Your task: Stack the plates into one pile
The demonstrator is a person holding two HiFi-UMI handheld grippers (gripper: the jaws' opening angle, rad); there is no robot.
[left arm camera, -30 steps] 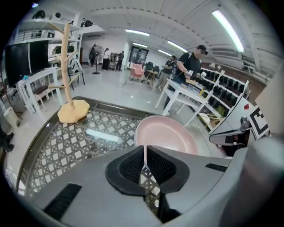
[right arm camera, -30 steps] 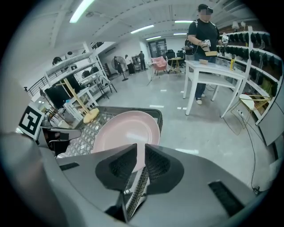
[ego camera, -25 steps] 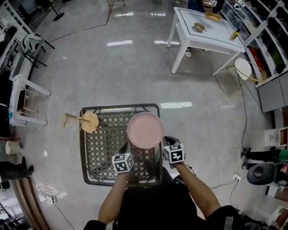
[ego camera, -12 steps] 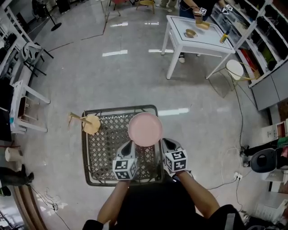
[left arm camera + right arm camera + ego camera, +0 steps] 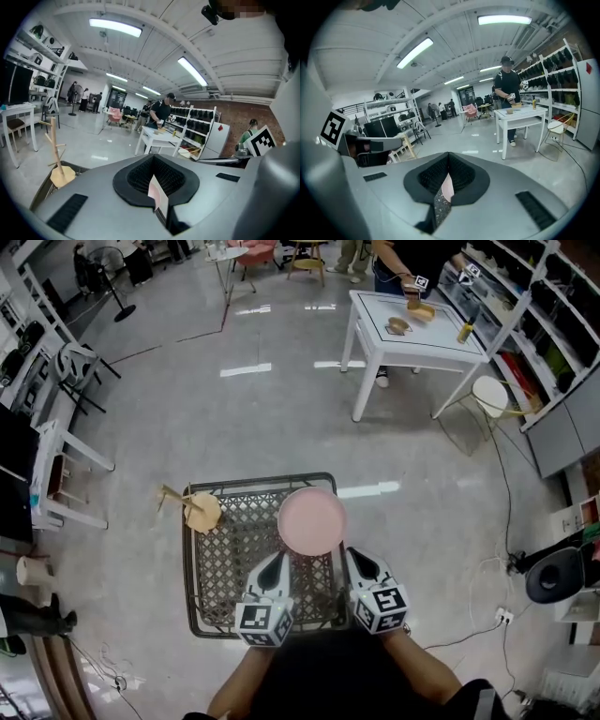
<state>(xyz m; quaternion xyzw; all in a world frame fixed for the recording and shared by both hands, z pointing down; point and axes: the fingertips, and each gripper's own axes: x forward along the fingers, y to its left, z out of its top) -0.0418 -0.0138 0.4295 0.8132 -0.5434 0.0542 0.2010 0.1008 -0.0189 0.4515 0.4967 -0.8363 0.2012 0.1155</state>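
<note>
From where I stood, the round pink plate (image 5: 312,519) hung about level over the far right part of the black wire-mesh table (image 5: 191,559). It was pinched at its near rim from two sides, with the left gripper (image 5: 280,561) closed on one stretch of edge and the right gripper (image 5: 351,557) on another. It looked stiff, light and glossy, probably breakable and apt to slip from such thin edge holds, so the two-sided grip seemed wise. The table's raised rim and the wooden peg stand (image 5: 200,510) at its far left corner were what needed clearing. No second plate showed.
</note>
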